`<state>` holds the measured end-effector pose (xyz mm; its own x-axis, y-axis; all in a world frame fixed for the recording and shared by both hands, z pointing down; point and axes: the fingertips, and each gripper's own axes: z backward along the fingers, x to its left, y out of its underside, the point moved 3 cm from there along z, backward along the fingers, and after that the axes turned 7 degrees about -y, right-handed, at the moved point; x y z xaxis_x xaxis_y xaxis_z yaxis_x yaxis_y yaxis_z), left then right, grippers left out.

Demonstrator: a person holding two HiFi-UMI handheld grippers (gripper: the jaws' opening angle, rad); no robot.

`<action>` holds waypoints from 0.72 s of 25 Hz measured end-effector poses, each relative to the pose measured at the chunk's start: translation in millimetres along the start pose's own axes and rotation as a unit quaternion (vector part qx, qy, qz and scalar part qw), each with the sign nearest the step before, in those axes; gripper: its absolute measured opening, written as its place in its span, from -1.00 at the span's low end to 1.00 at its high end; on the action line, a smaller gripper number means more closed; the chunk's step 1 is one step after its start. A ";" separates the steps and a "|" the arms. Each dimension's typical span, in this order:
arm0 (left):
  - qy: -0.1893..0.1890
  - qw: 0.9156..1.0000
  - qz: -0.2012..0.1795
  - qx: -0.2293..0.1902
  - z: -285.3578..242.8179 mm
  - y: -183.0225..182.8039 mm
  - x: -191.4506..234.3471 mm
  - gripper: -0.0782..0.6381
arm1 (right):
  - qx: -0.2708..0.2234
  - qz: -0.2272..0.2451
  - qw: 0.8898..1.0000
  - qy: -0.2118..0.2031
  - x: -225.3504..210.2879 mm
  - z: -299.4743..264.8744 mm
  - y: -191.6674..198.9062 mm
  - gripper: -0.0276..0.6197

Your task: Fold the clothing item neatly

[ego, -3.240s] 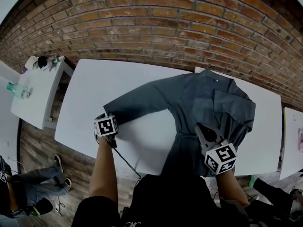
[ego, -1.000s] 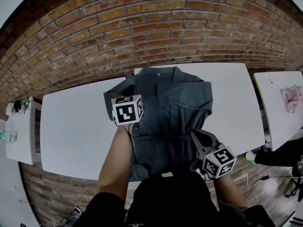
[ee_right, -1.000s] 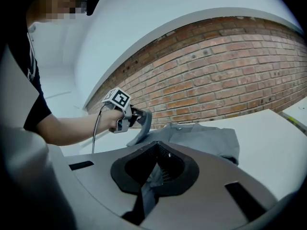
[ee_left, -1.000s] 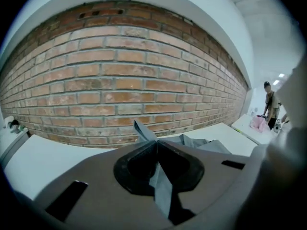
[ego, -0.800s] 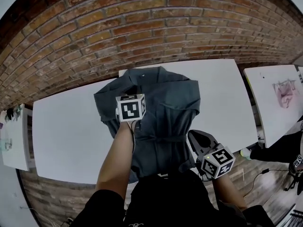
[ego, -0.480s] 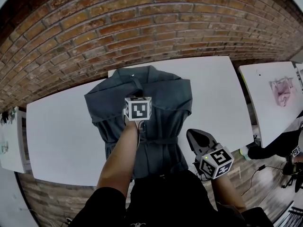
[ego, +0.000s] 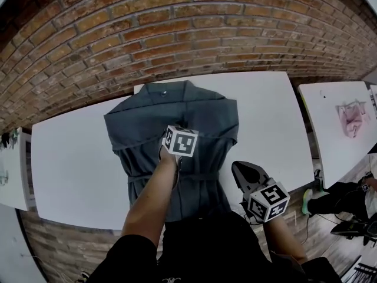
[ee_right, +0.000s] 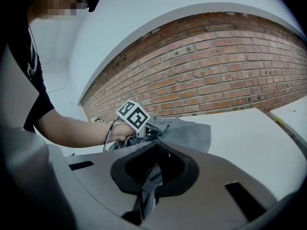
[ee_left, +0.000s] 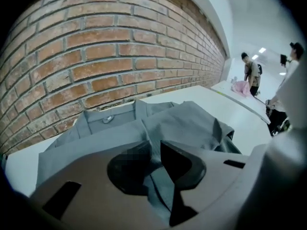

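A dark grey garment (ego: 197,114) lies on the white table (ego: 76,164), collar toward the brick wall, both sleeves folded in over its body. My left gripper (ego: 179,135) is low over the garment's middle. In the left gripper view (ee_left: 154,150) its jaws are opening, with a raised fold of the grey cloth (ee_left: 192,128) still between them. My right gripper (ego: 237,168) hovers shut beside the garment's lower right edge, near the table's front. In its own view (ee_right: 153,171) I see no cloth held, and the left gripper's marker cube (ee_right: 133,114) shows ahead.
A brick wall (ego: 177,34) runs behind the table. A second white table (ego: 330,146) at the right carries a pink cloth (ego: 351,118). Another small table (ego: 9,170) stands at the left. People (ee_left: 252,75) stand far off on the right.
The left sleeve, stretched out to the left before, now lies folded over the garment. My left gripper has moved right to the garment's middle and its jaws have parted. The right gripper has stayed put.
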<state>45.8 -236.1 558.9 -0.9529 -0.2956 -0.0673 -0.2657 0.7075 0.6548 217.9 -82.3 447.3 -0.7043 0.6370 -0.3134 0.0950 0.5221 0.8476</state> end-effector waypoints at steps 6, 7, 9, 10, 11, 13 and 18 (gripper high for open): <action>0.013 1.000 -0.015 -0.021 14.8 1.0 -7.2 -0.59 | -0.001 0.004 1.000 -0.014 7.9 -13.0 -4.1 -0.91; 0.008 0.999 -0.011 -0.031 20.0 0.1 -2.9 -0.59 | -0.001 0.002 1.000 -0.015 8.5 -15.1 -4.1 -0.91; -0.006 0.999 0.000 -0.050 30.4 -1.7 9.9 -0.59 | -0.001 0.000 1.000 -0.017 9.6 -20.0 -3.6 -0.91; -0.017 0.998 0.005 -0.057 34.4 -2.0 18.7 -0.59 | 0.000 -0.001 1.000 -0.019 10.5 -23.0 -3.3 -0.91; -0.031 0.998 0.009 -0.062 36.7 -1.7 29.0 -0.59 | 0.002 -0.001 1.000 -0.022 12.1 -26.4 -3.2 -0.91; -0.051 0.997 0.016 -0.057 33.6 1.9 50.0 -0.59 | 0.004 0.002 1.000 -0.027 16.9 -33.9 -4.3 -0.91; -0.036 0.999 0.014 -0.005 6.3 17.5 64.0 -0.60 | 0.007 0.010 0.999 -0.034 27.0 -45.9 -7.6 -0.91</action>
<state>-20.8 -238.5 561.3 -0.9683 -0.2276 -0.1029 -0.2372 0.7091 0.6640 165.9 -95.0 452.1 -0.6524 0.6846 -0.3250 0.1196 0.5165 0.8479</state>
